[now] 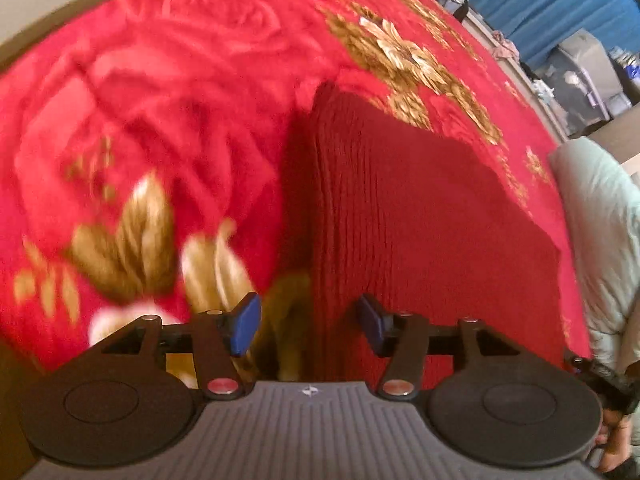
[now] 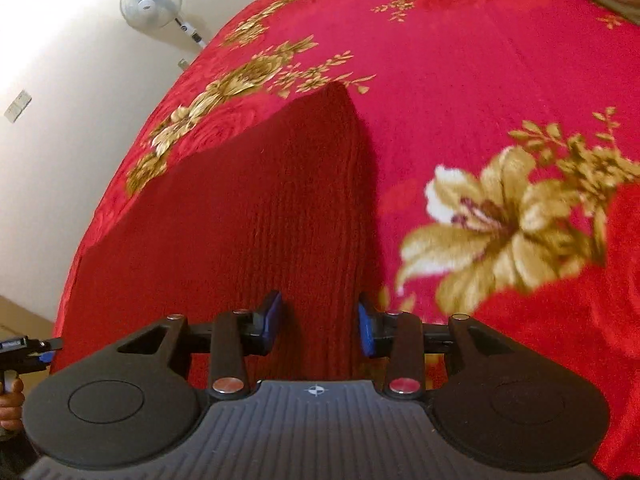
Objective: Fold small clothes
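Note:
A dark red ribbed knit garment (image 1: 420,220) lies flat on a red blanket with gold flowers (image 1: 160,100). My left gripper (image 1: 308,326) is open, its blue pads on either side of the garment's near left edge. In the right wrist view the same garment (image 2: 260,220) stretches away from the camera over the blanket (image 2: 460,80). My right gripper (image 2: 320,328) is open, its blue pads on either side of the garment's near right edge. The left gripper and the hand on it show at the left rim of that view (image 2: 24,354).
A pale cushion or bedding (image 1: 600,240) lies off the blanket's right side. Clutter and a blue curtain (image 1: 540,4) stand beyond the bed. A standing fan (image 2: 154,2) is against the white wall in the right wrist view.

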Motion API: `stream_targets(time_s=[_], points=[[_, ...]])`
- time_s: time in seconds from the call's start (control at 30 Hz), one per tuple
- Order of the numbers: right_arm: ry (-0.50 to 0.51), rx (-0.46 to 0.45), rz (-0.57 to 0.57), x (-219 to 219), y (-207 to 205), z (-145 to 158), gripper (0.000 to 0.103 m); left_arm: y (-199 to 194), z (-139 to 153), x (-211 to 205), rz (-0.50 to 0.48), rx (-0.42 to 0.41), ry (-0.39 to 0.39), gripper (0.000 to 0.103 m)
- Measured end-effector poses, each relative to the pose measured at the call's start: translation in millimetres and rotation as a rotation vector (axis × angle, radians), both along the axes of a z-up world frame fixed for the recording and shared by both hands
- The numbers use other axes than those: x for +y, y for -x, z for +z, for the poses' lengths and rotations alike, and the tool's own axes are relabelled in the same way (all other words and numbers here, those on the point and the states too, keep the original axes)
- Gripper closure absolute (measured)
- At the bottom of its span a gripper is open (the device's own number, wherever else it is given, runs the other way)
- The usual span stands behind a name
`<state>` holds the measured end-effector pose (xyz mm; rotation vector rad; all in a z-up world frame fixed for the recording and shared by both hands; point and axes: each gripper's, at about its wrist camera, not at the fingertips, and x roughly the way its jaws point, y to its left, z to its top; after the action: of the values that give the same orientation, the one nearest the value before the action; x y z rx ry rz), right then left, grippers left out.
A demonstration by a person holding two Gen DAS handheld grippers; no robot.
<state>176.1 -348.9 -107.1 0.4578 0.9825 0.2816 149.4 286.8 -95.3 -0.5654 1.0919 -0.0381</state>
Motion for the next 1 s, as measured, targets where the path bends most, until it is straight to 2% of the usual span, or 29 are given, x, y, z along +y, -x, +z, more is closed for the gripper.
stream_targets(time_s=[0.03, 0.07, 0.1, 0.13, 0.17, 0.23, 0.27, 0.33, 0.37, 0.43, 0.47, 0.5, 0.53, 0.6, 0.63, 0.7, 0.73, 0.77, 0.8, 0.87, 0.9, 0.93, 1.0], points=[[0.012, -0.002, -0.003, 1.3, 5.9, 1.5, 0.062, 6.5, -2.5, -2.3, -0.012, 0.004, 0.017, 0.045], [0.023, -0.002, -0.013, 3.0, 12.4, 1.8, 0.066, 11.9, -4.3, -6.5, -0.027, 0.002, 0.022, 0.05], [0.024, -0.002, -0.019, 2.6, 16.7, 1.9, 0.075, 16.4, -4.4, -10.7, -0.048, -0.008, 0.021, 0.061], [0.026, -0.011, -0.029, 3.0, 19.3, 3.8, 0.08, 19.8, -2.1, -14.4, -0.061, -0.036, 0.013, 0.089], [0.031, -0.03, -0.045, 2.5, 22.2, 8.2, 0.09, 27.6, 7.5, -18.4, -0.066, -0.097, -0.024, 0.09], [-0.014, -0.124, -0.099, -2.1, 33.6, 27.3, 0.091, 46.1, 30.3, -19.2, -0.026, -0.225, -0.077, 0.091], [-0.056, -0.192, -0.123, -5.3, 42.1, 41.3, 0.092, 57.2, 37.7, -16.1, 0.015, -0.27, -0.068, 0.091], [-0.08, -0.28, -0.142, -4.7, 54.9, 60.4, 0.092, 73.9, 37.3, -14.4, 0.074, -0.268, -0.07, 0.091], [-0.048, -0.279, -0.151, -0.5, 57.5, 61.6, 0.092, 77.1, 28.9, -18.4, 0.081, -0.213, -0.102, 0.091], [-0.007, -0.208, -0.147, 3.4, 54.1, 45.8, 0.091, 72.7, 13.2, -26.5, 0.069, -0.112, -0.121, 0.089], [0.02, -0.134, -0.138, 4.4, 49.6, 30.9, 0.091, 68.1, 9.7, -30.9, 0.055, -0.082, -0.161, 0.087], [0.055, -0.055, -0.15, 3.5, 47.6, 14.1, 0.09, 66.1, 10.4, -35.2, 0.046, -0.086, -0.201, 0.087], [0.054, -0.031, -0.167, 1.5, 49.8, 6.6, 0.089, 67.4, 14.6, -38.5, 0.045, -0.117, -0.229, 0.086], [0.037, -0.043, -0.205, -3.6, 54.1, 8.5, 0.087, 78.3, 35.4, -49.1, 0.026, -0.252, -0.337, 0.086], [0.047, -0.095, -0.215, -3.8, 57.8, 18.1, 0.087, 83.2, 41.2, -56.1, 0.004, -0.306, -0.366, 0.086], [0.084, -0.218, -0.21, -2.0, 65.5, 35.9, 0.084, 86.1, 48.6, -67.7, -0.06, -0.375, -0.348, 0.086], [0.098, -0.258, -0.192, -0.7, 69.9, 39.4, 0.084, 86.0, 46.3, -73.9, -0.089, -0.368, -0.328, 0.086], [0.101, -0.272, -0.159, 2.9, 70.4, 39.1, 0.084, 80.4, 38.6, -78.9, -0.117, -0.326, -0.303, 0.084], [0.103, -0.24, -0.132, 5.7, 67.6, 33.2, 0.084, 73.1, 27.3, -82.1, -0.134, -0.256, -0.296, 0.082], [0.186, -0.089, -0.105, 12.7, 53.2, 8.2, 0.084, 59.7, -2.7, -88.1, -0.166, -0.077, -0.328, 0.08], [0.237, -0.036, -0.104, 13.2, 48.9, -2.8, 0.081, 58.1, -7.9, -90.0, -0.165, -0.053, -0.345, 0.081], [0.254, -0.018, -0.121, 11.9, 48.0, -7.6, 0.075, 60.3, -4.4, -91.3, -0.16, -0.07, -0.349, 0.08], [0.215, -0.055, -0.151, 6.7, 49.7, 4.9, 0.072, 67.6, 11.7, -95.9, -0.16, -0.178, -0.356, 0.072]])
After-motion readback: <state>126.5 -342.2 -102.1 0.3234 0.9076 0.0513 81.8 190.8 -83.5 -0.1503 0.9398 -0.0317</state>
